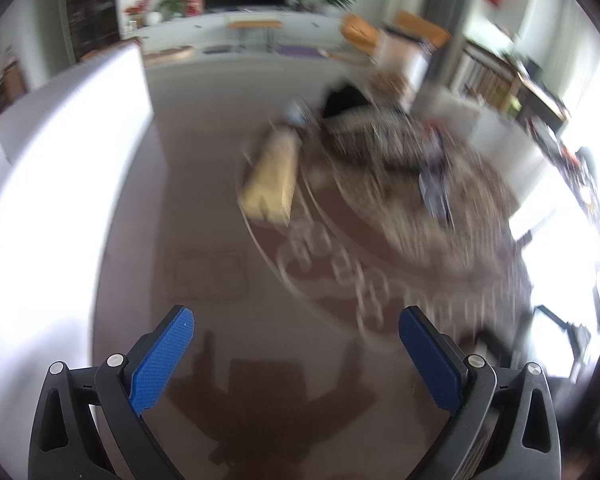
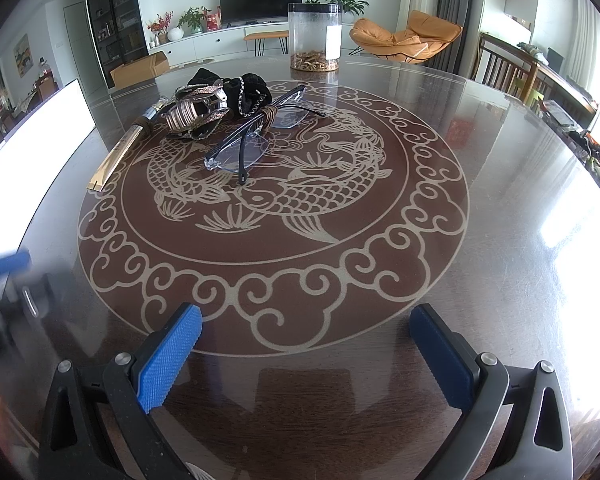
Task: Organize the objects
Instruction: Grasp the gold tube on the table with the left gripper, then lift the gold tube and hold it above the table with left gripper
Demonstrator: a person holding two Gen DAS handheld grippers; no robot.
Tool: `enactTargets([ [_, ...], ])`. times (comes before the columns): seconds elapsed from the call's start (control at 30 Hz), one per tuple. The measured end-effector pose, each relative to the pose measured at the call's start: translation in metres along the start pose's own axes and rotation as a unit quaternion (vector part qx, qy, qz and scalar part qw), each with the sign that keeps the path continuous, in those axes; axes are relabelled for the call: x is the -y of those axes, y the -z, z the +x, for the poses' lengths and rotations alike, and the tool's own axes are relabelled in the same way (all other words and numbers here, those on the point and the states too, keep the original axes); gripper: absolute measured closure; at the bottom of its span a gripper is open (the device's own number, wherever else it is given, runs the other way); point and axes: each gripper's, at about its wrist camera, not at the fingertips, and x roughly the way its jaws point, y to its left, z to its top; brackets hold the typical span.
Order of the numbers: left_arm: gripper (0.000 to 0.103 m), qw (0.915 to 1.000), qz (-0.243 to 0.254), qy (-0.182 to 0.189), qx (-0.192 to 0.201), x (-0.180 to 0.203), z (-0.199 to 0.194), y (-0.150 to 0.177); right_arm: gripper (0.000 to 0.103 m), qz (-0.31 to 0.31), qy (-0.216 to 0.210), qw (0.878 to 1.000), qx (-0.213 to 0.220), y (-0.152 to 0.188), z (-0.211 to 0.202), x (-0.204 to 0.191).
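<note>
A pile of objects lies at the far left of a round glass-topped table [image 2: 500, 200] with a fish pattern: rimless glasses [image 2: 240, 152], a black pouch [image 2: 248, 90], a coiled metal bracelet piece [image 2: 188, 118] and a flat yellow comb-like piece [image 2: 116, 156]. My right gripper [image 2: 306, 328] is open and empty above the near edge of the pattern. My left gripper [image 1: 296, 328] is open and empty; its view is blurred, with the yellow piece [image 1: 272, 180] and the pile [image 1: 380, 136] ahead. The left gripper's blue pad shows blurred in the right wrist view [image 2: 8, 264].
A clear plastic jar [image 2: 315, 36] with brown contents stands at the table's far edge. A white panel [image 2: 32, 136] stands at the left. Chairs [image 2: 500, 64] and clutter [image 2: 596, 152] line the right side.
</note>
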Motion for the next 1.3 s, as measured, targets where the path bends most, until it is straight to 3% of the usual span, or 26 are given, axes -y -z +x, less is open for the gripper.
enactTargets([
  [0.27,0.000,0.9972,0.010,-0.041,-0.062,0.007,0.073,-0.099,0.000,0.000,0.000,1.000,0.000,0.000,-0.001,0.000],
  [0.33,0.000,0.9967,0.004,-0.031,-0.074,0.005,0.088,-0.113,0.000,0.000,0.000,1.000,0.000,0.000,0.000,0.000],
  [0.4,0.000,0.9952,-0.006,-0.016,-0.096,0.002,0.104,-0.121,0.000,0.000,0.000,1.000,0.000,0.000,-0.001,0.000],
  [0.5,0.000,0.9950,0.015,-0.051,-0.084,0.005,0.113,-0.128,0.000,0.000,0.000,1.000,0.000,0.000,-0.001,0.000],
  [0.63,0.000,0.9968,0.029,-0.045,-0.058,0.008,0.113,-0.130,0.000,0.000,0.000,1.000,0.000,0.000,0.000,0.000],
  [0.8,0.000,0.9957,0.049,-0.036,-0.070,0.005,0.110,-0.131,0.000,0.000,0.000,1.000,0.000,0.000,-0.001,0.000],
  [0.87,0.016,0.9969,0.045,-0.041,-0.051,0.004,0.102,-0.128,0.000,0.000,0.000,1.000,0.000,0.000,-0.001,0.000],
  [0.93,0.061,0.9977,0.047,-0.041,-0.026,0.006,0.091,-0.123,0.000,0.000,0.000,1.000,0.000,0.000,-0.001,0.000],
  [0.97,0.073,0.9977,0.047,-0.043,-0.021,0.008,0.087,-0.119,0.000,0.000,0.000,1.000,0.000,0.000,-0.001,0.000],
  [1.1,0.077,0.9979,0.031,-0.056,-0.010,0.009,0.069,-0.090,0.000,0.000,0.000,1.000,0.000,0.000,0.000,0.000],
  [1.3,0.076,0.9974,0.036,-0.061,0.011,0.020,0.014,0.004,0.000,0.000,0.000,1.000,0.000,0.000,-0.001,0.000],
])
